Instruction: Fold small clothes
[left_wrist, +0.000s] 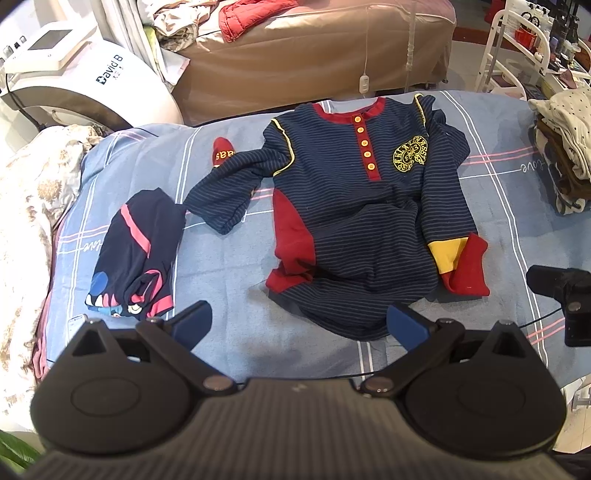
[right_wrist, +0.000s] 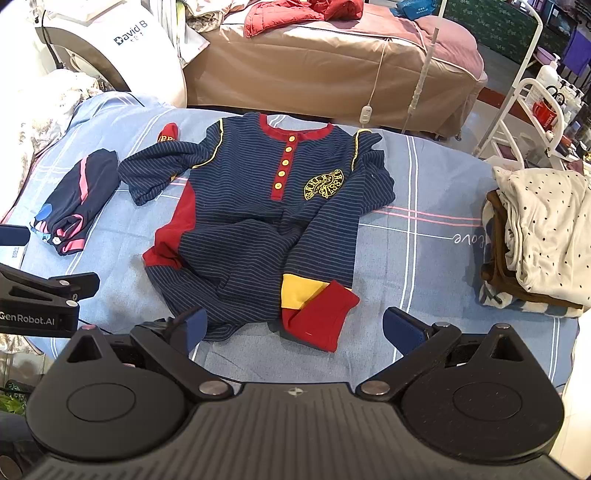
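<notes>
Soft ribbed cloth striped shirt (left_wrist: 362, 221), woven cloth bedsheet (left_wrist: 229, 258), matt black plastic left hand-held gripper (left_wrist: 299, 325)

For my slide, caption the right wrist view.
Open right gripper above a striped navy shirt spread on the blue bedsheet, folded clothes stacked alongside.

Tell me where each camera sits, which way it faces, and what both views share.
Left wrist: on the left claw, open, looking forward over the blue plaid sheet at the striped shirt; the right claw's tip shows at right.
Right wrist: on the right claw, open, facing the same shirt from further right; the left claw shows at left.
Shared: the shirt, the small folded navy garment, the stacked clothes.
</notes>
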